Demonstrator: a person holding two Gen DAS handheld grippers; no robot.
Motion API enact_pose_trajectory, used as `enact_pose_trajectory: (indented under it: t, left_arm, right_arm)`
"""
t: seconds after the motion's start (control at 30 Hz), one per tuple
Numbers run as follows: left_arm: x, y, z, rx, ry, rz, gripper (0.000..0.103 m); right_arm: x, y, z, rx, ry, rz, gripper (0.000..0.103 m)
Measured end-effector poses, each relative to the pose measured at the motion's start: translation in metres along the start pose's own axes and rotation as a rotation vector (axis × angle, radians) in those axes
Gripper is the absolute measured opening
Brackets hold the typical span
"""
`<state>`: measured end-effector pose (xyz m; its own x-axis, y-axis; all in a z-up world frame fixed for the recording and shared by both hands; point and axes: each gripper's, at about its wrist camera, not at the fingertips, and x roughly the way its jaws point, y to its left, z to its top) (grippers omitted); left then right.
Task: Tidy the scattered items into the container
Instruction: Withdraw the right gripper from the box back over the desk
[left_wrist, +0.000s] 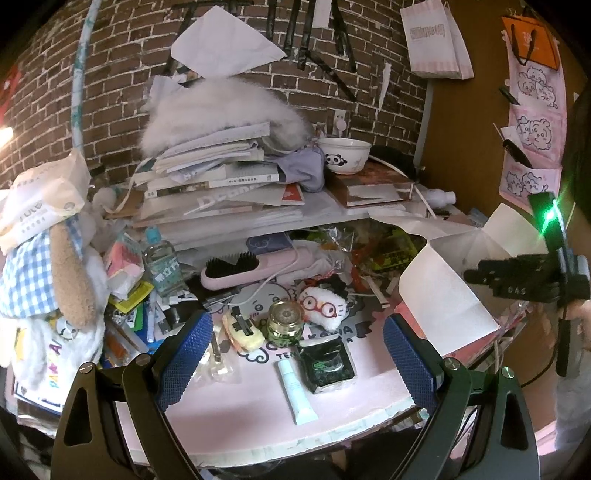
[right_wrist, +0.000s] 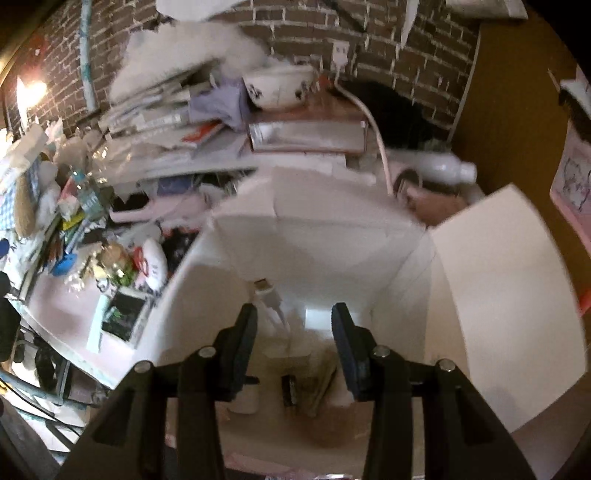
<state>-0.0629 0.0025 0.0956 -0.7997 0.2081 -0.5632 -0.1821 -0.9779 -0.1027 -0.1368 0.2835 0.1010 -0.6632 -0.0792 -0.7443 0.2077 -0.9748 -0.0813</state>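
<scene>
My left gripper hangs open above the pink mat, its blue pads wide apart with nothing between them. Under it lie a pale blue tube and a black-and-green box. Just beyond are a green-gold jar, a white plush with red glasses and a yellow item with a black clip. My right gripper is open over the open white box. Inside the box a white cable plug and other blurred items rest on the bottom.
A pink hairbrush lies behind the small items. Stacked books with a fluffy white thing and a panda bowl fill a shelf at the back. A plush toy in blue check and loose packets crowd the left. Brick wall behind.
</scene>
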Motion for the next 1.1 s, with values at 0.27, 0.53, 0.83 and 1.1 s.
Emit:
enact_pose_trajectory:
  t: [0.27, 0.53, 0.83, 1.1]
  left_arm:
    - [0.000, 0.001, -0.002, -0.003, 0.005, 0.001, 0.092]
    - [0.005, 0.005, -0.008, -0.006, 0.028, 0.014, 0.092]
    - [0.018, 0.026, -0.026, -0.050, 0.085, 0.061, 0.092]
    - [0.027, 0.032, -0.037, -0.073, 0.117, 0.064, 0.092]
  right_arm:
    - [-0.030, 0.030, 0.002, -0.056, -0.095, 0.016, 0.039]
    - [-0.042, 0.078, -0.017, -0.096, -0.134, 0.154, 0.039]
    - [-0.022, 0.138, -0.045, -0.149, -0.100, 0.293, 0.039]
    - [0.023, 0.172, -0.069, -0.237, -0.077, 0.092, 0.039]
